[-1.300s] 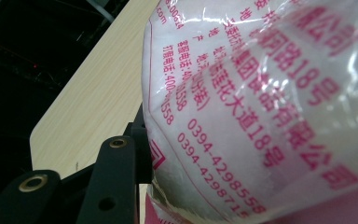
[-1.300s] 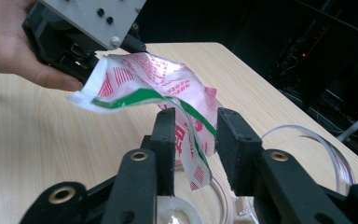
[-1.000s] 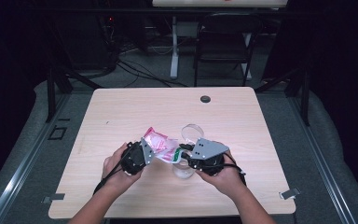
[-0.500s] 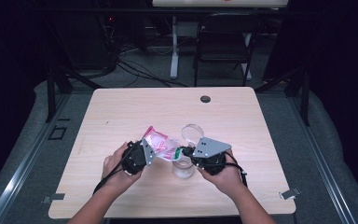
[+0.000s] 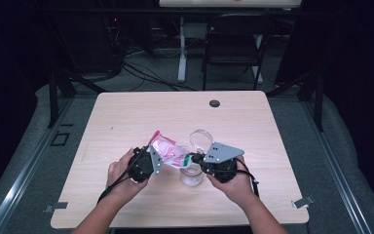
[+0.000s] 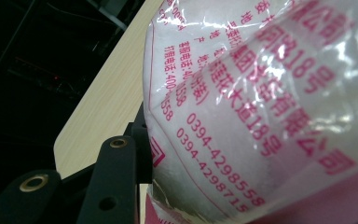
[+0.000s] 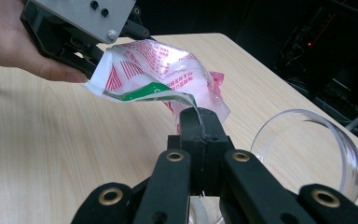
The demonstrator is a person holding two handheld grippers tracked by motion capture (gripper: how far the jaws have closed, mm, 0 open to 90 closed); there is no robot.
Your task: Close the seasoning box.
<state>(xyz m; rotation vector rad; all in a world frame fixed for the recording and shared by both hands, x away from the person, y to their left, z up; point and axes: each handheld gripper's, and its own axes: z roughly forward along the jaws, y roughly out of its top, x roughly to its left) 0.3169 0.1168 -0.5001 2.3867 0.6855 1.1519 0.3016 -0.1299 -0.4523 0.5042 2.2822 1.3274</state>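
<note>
1. The right gripper [image 5: 195, 159] is seen with its jaws pressed fully together on a thin corner of the plastic bag [image 5: 168, 151]; in the right gripper view [image 7: 199, 122] the green-and-white edge of the bag [image 7: 158, 70] is pinched between the two black jaws.
2. The jaws of that gripper have just been closing, with the bag's corner between them.
3. The left gripper [image 5: 152, 157] is held about half open, and the bulging side of the bag [image 6: 261, 93] lies against its jaw in the left gripper view; the bag's other end is gripped by it, as seen in the right gripper view [image 7: 91, 56].
4. The bag, clear with pink print, is thus stretched between the two grippers, lifted off the tabletop [image 5: 126, 122] near the middle of its near edge.
5. A clear jar [image 5: 191, 174] stands on the tabletop just below the right gripper, under the bag's pinched end.
6. A clear round lid [image 5: 200, 138] leans just behind the right gripper, toward the tabletop's centre.
7. A dark round grommet [image 5: 215, 103] is set near the far edge.
</note>
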